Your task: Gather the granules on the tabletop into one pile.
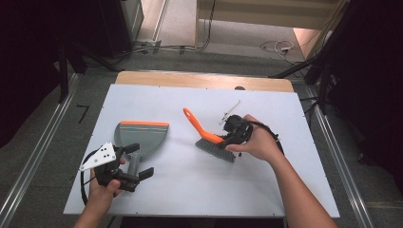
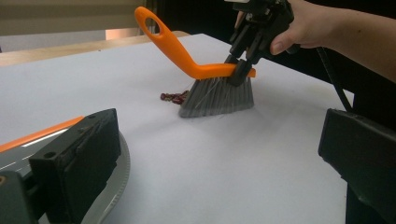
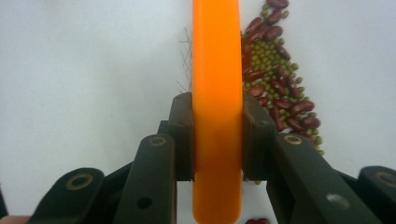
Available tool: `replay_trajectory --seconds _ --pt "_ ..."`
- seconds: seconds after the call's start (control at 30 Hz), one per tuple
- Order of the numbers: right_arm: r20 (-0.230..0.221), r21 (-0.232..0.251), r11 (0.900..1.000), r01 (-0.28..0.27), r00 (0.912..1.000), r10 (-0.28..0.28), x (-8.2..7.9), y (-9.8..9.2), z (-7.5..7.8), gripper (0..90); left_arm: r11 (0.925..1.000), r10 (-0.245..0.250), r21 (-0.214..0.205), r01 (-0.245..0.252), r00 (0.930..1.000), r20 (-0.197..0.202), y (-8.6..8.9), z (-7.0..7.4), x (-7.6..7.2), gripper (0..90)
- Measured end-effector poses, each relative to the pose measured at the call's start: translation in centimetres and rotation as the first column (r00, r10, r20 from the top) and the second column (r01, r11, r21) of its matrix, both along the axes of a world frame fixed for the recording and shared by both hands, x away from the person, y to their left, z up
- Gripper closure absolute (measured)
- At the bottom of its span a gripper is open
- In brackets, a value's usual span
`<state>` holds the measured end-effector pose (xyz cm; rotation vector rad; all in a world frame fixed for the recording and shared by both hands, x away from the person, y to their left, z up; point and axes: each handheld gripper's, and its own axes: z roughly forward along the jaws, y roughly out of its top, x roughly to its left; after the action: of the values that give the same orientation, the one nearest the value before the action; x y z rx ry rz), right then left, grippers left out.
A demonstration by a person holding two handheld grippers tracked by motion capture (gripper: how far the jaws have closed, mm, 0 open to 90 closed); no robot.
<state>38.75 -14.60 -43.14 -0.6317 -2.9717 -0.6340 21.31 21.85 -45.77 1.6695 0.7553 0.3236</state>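
Observation:
A hand brush (image 1: 216, 145) with grey bristles and an orange handle (image 1: 192, 121) stands bristles-down on the white board. My right gripper (image 1: 231, 139) is shut on its orange back from above, which is also clear in the right gripper view (image 3: 217, 126) and the left gripper view (image 2: 238, 70). A pile of red and green beans (image 3: 275, 84) lies beside the brush (image 3: 217, 56), and some of these beans (image 2: 173, 97) show at the bristles' left end. A grey dustpan (image 1: 142, 137) with an orange lip lies at the left. My left gripper (image 1: 139, 160) is open, its jaws spread wide at the dustpan's handle.
The white board (image 1: 190, 185) covers a wooden table whose far edge (image 1: 204, 80) shows at the back. Cables (image 1: 280, 46) lie on the floor beyond. Metal rails (image 1: 43, 152) run along both sides of the table.

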Motion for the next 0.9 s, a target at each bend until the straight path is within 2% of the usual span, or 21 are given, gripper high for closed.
replay_trajectory --seconds 0.1,0.23,0.6,0.7,0.73,0.8,0.83,0.9 --pt "0.005 -0.001 0.9999 0.015 0.9999 -0.015 0.3 0.0 0.1 68.5 1.0 0.0 -0.001 0.0 1.0 0.0 0.0 0.0 0.0 0.0" --pt "0.031 -0.004 1.0 0.008 0.9995 -0.008 0.5 -0.1 0.1 68.5 1.0 0.0 -0.001 0.0 1.0 -0.001 0.0 0.0 0.0 0.0" --pt "0.045 -0.015 0.9996 0.025 0.9987 -0.024 0.9 -0.3 0.3 68.5 1.0 0.002 0.001 -0.002 1.0 -0.002 0.1 0.0 0.0 0.0" --pt "0.045 0.007 0.9972 0.074 0.9962 -0.075 0.5 -0.7 1.0 68.5 1.0 0.001 0.001 -0.001 1.0 -0.003 0.1 0.0 0.0 0.0" --pt "0.049 0.018 0.9954 0.094 0.9943 -0.095 0.3 -1.0 1.3 68.5 1.0 0.001 0.001 -0.001 1.0 -0.004 0.1 0.0 0.0 0.0" --pt "0.002 0.052 0.9834 0.174 0.9847 -0.174 -0.1 -1.9 1.9 68.4 1.0 0.002 0.002 -0.002 1.0 -0.004 0.1 -0.1 0.0 0.0" --pt "-0.006 0.065 0.9751 0.212 0.9772 -0.212 -0.3 -2.4 2.2 68.4 1.0 0.001 0.003 -0.001 1.0 -0.003 0.1 -0.1 0.1 0.0" --pt "0.013 0.064 0.9581 0.279 0.9597 -0.281 -0.7 -3.5 2.7 68.4 1.0 0.002 0.003 -0.002 1.0 -0.004 0.1 -0.1 0.0 0.0"
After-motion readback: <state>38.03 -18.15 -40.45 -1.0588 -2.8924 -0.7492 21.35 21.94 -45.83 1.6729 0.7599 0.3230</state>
